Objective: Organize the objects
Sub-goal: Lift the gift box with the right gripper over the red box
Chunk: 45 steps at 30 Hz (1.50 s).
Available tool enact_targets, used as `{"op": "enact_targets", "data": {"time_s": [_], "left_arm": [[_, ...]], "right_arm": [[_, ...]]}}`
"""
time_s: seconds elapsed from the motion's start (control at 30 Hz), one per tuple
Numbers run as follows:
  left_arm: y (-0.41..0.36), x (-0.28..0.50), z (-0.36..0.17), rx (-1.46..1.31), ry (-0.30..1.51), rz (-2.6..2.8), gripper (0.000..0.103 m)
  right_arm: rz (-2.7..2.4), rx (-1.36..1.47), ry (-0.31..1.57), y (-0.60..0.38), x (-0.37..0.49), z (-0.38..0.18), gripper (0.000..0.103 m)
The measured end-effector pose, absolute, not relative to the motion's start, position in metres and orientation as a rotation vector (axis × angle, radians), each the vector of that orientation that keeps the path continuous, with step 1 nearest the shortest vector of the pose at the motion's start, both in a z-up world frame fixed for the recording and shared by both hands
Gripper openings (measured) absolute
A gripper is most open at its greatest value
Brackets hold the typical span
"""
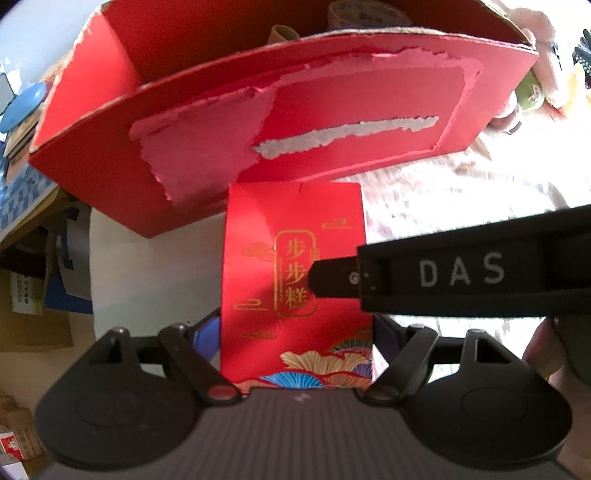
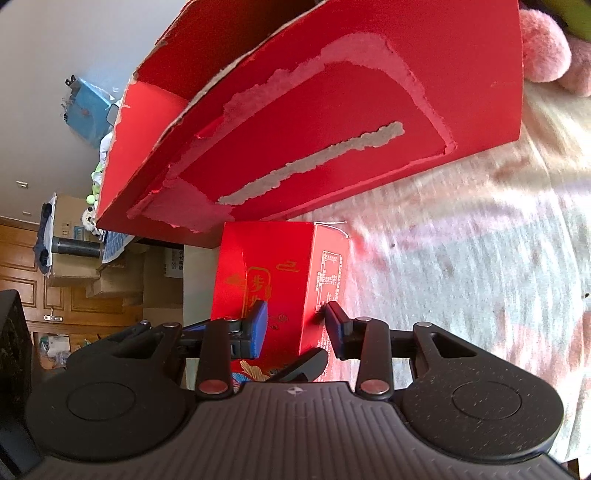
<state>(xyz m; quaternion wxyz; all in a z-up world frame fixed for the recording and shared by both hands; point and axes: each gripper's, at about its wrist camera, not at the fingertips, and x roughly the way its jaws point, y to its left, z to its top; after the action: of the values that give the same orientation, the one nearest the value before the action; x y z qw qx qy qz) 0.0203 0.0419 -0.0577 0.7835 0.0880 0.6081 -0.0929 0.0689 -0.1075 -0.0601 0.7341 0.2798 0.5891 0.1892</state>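
A small red gift box (image 1: pixel 258 258) with gold characters stands on the pale cloth just in front of a large torn red carton (image 1: pixel 332 110). My left gripper (image 1: pixel 295 325) points down on it, a pad pressed against each side edge. My right gripper (image 2: pixel 295 317) is shut across the small red gift box (image 2: pixel 236 266); one blue pad (image 2: pixel 256 328) lies on the gold-printed front, the other finger (image 2: pixel 334 317) on the far side of the panel with white print. In the left wrist view, a finger of the right gripper (image 1: pixel 340 277) reaches over the box's front from the right.
The large carton (image 2: pixel 332 110) is open on top, with tape rolls (image 1: pixel 365 14) inside. A pink plush toy (image 2: pixel 543 48) lies behind it at the right. The table's edge (image 1: pixel 92 258) runs just left of the box, with cardboard boxes (image 2: pixel 110 284) on the floor below.
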Motion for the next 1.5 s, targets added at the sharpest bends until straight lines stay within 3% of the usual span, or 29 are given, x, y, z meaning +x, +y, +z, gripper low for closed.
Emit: {"op": "enact_targets", "data": {"time_s": [0.5,0.9,1.13,1.5], "left_arm": [[0.025,0.017,-0.050,0.261,1.301,-0.299,0.078],[-0.027,0.020,-0.027,0.354,1.266,-0.555,0.078],[-0.089,0.012,-0.002,0.426,1.155,-0.713,0.078],[-0.125,0.023,0.050,0.413,0.900,-0.762,0.078]], "right_arm": [[0.323,0.583,1.298,-0.136,0.061,-0.049,0.039],[0.109,0.693,1.192,-0.206,0.027,-0.024,0.039],[0.011,0.671,1.052,-0.244,0.004,0.016,0.040],[0.043,0.587,0.853,-0.250,0.018,0.077,0.040]]}}
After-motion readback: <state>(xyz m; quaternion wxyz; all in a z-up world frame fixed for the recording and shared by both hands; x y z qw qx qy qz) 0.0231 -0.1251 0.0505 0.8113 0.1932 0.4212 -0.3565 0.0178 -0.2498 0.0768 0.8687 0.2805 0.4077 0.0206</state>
